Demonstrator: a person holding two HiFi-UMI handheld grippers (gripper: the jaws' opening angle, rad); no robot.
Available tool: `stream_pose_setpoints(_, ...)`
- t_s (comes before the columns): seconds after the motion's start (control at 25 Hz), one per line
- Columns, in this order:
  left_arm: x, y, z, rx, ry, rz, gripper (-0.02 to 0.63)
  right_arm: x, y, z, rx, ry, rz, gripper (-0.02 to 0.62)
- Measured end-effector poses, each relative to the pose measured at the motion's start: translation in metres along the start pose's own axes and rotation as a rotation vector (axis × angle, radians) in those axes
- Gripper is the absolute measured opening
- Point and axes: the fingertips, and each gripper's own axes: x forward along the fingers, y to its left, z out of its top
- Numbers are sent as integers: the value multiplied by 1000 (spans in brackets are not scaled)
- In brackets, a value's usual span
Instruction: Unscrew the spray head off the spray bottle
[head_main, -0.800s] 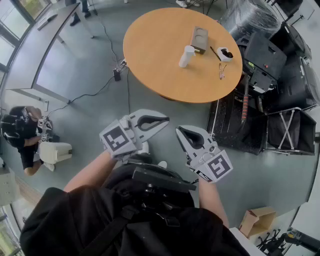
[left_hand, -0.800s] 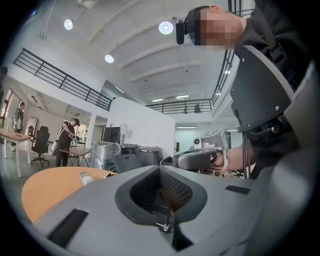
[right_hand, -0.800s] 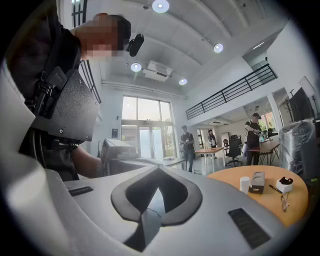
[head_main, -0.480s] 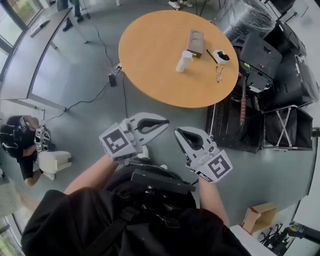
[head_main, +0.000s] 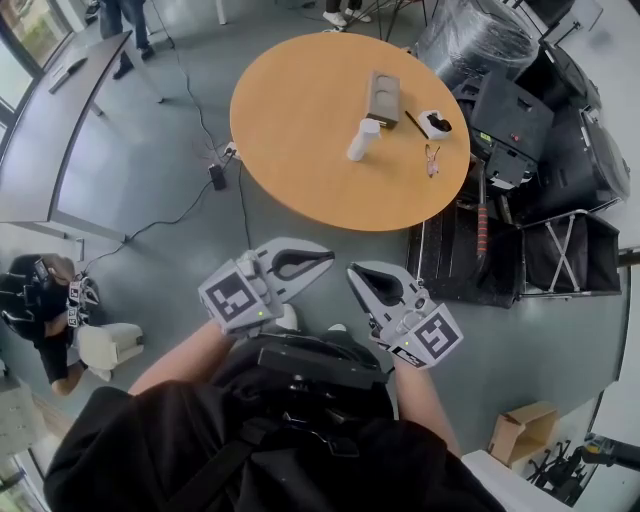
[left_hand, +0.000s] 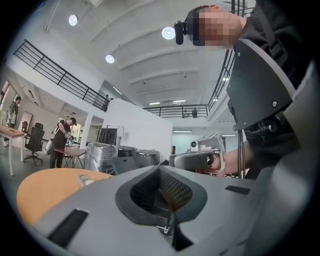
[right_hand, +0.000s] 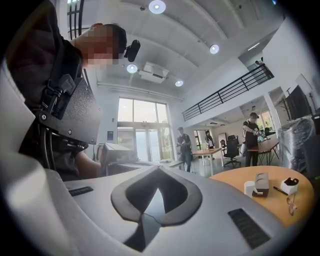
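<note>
The white spray bottle (head_main: 362, 140) stands upright near the middle of the round orange table (head_main: 300, 120), far ahead of both grippers. It also shows as a small white shape (right_hand: 249, 188) in the right gripper view. My left gripper (head_main: 327, 256) and right gripper (head_main: 352, 273) are held close to my body over the floor, tips pointing at each other. Both are shut with nothing between the jaws. The left gripper (left_hand: 161, 169) sees the table's edge (left_hand: 40, 190) at its left. The right gripper (right_hand: 159, 171) sees the table (right_hand: 270, 205) at its right.
On the table beside the bottle lie a grey box (head_main: 382, 97), a small white-and-black object (head_main: 434, 124), a pen (head_main: 413, 122) and glasses (head_main: 431, 160). Black cases and crates (head_main: 540, 150) crowd the table's right side. A person (head_main: 40, 295) crouches at left; cables (head_main: 190, 190) cross the floor.
The table and bottle have shifted slightly left and lower in the head view, so they come a little closer. Both grippers stay shut in the same pose by my body.
</note>
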Motion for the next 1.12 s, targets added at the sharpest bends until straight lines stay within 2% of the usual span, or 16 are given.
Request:
stream_pose_setpoints(0.24, 17, 11, -2, -2, 6, -7, 2, -6, -26, -1, -4, -9, -11, 0)
stream_pose_setpoints(0.48, 45, 27, -1, -12, -21, 1, 3, -14, -62, -5, 1, -21, 21, 0)
stream_pose_setpoints(0.76, 88, 59, 0, 1, -5, 64, 5, -16, -118, 2, -1, -23, 89, 0)
stream_pose_setpoints(1.12, 150, 114, 2, -62, -34, 145, 5, -20, -201, 1, 18, -11, 166, 0)
